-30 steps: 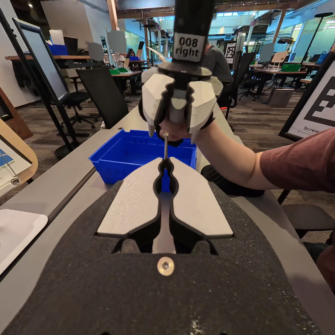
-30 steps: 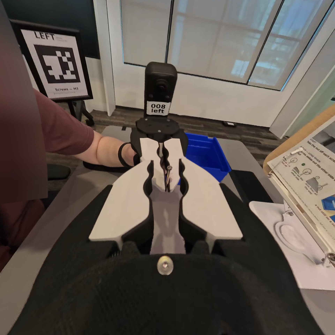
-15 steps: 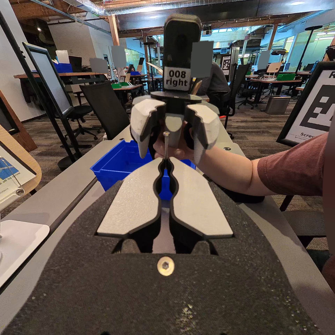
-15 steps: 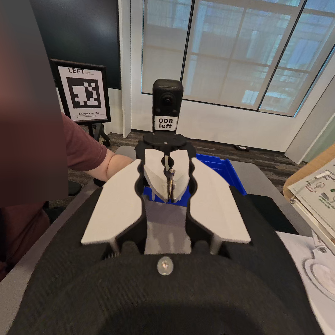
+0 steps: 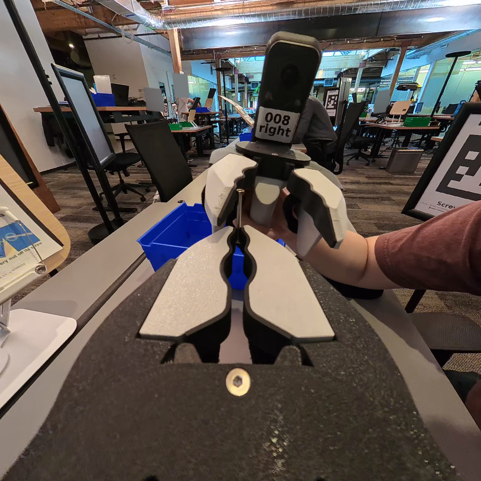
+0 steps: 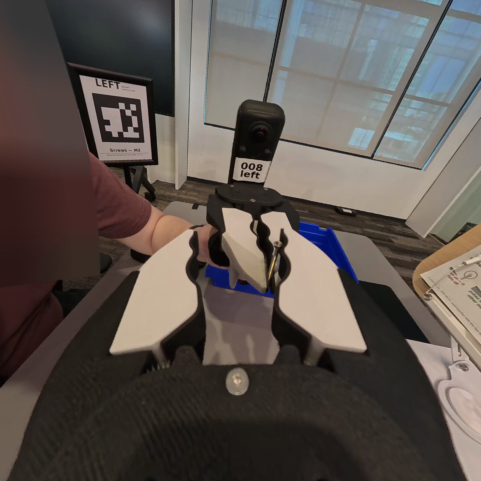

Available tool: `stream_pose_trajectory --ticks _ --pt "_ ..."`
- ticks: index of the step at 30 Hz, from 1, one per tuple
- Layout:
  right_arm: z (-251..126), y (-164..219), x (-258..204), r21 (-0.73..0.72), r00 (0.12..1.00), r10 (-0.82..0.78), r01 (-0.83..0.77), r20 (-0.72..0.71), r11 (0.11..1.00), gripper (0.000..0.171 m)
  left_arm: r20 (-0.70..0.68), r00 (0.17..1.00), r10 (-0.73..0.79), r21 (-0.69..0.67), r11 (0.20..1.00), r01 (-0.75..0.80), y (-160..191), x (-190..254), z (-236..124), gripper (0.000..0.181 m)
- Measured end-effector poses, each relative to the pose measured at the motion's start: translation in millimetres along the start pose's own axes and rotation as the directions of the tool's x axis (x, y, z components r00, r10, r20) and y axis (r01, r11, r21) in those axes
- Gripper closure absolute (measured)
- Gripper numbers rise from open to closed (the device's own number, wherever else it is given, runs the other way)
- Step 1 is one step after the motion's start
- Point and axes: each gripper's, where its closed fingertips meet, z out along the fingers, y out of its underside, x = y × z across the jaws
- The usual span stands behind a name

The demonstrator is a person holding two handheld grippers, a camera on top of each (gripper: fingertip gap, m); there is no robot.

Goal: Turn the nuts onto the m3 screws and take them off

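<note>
Counting what shows: one screw (image 5: 239, 213), one blue bin (image 5: 179, 234), two claws, and no nut that can be made out in either view.

Starting from the left side of the table (image 5: 86, 270), an instruction sheet on a white stand (image 5: 20, 250) sits at the left edge in the left wrist view. Next comes the blue bin, resting near the middle of the table toward its far edge, with both claws held above and in front of it.

The left claw (image 5: 239, 234) is clenched on the lower end of the screw, its two tips pressed together around the shank. The screw stands nearly upright from those tips, head at the top. In the right wrist view the same screw (image 6: 274, 256) leans slightly, pinched between the left claw's (image 6: 268, 282) tips and close against the inner edge of the right claw's nearer finger.

The right claw (image 5: 263, 234) is spread wide, gripping nothing. Its fingers (image 5: 223, 192) straddle the screw's upper part, the head sitting just beside the inner edge of one finger; whether it touches cannot be told. A hand (image 5: 276, 221) wraps that claw's grip, with a maroon sleeve (image 5: 429, 247) toward the table's right edge, where a framed marker sign (image 5: 458, 166) stands beyond the table.
</note>
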Motion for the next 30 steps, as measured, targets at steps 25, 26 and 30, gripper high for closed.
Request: stream_pose_trajectory --ticks 25,26,30 --pt "3 -2 5 0.014 0.999 -0.008 0.009 -0.054 1.000 0.095 -0.003 1.000 -0.015 0.001 1.000 0.015 1 2 2 0.179" --pt "5 -2 3 0.012 0.999 -0.012 0.013 -0.048 1.000 0.093 -0.003 1.000 -0.017 0.006 1.000 0.017 0 2 1 0.179" --pt "8 -1 -2 0.001 0.999 -0.021 0.021 -0.033 1.000 0.090 0.009 0.999 -0.037 0.018 0.999 0.037 -1 -3 -1 0.179"
